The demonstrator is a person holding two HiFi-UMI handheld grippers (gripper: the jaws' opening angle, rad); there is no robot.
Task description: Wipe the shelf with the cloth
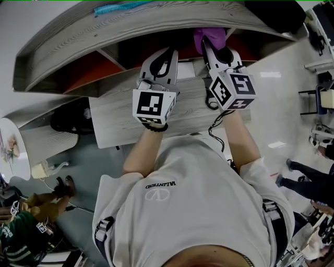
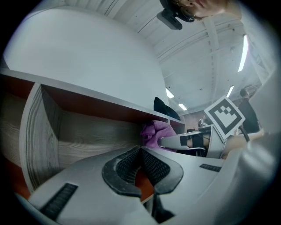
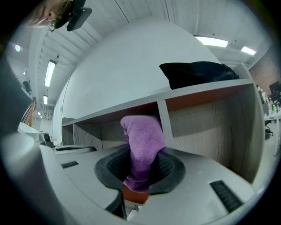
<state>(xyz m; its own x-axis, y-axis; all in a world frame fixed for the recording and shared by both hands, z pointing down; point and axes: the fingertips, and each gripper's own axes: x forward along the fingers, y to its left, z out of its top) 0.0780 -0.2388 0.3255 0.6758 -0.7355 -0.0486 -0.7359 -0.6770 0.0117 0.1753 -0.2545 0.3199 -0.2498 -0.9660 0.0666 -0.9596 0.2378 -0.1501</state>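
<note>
The right claw is clamped on the purple cloth, just before the shelf divider. The left claw is closed and empty. The cloth seems soft and light; grip it bunched.

In the head view the cloth is mostly hidden behind the right gripper and the top board of the shelf. The black thing on top is cut off, can't tell what it is.
</note>
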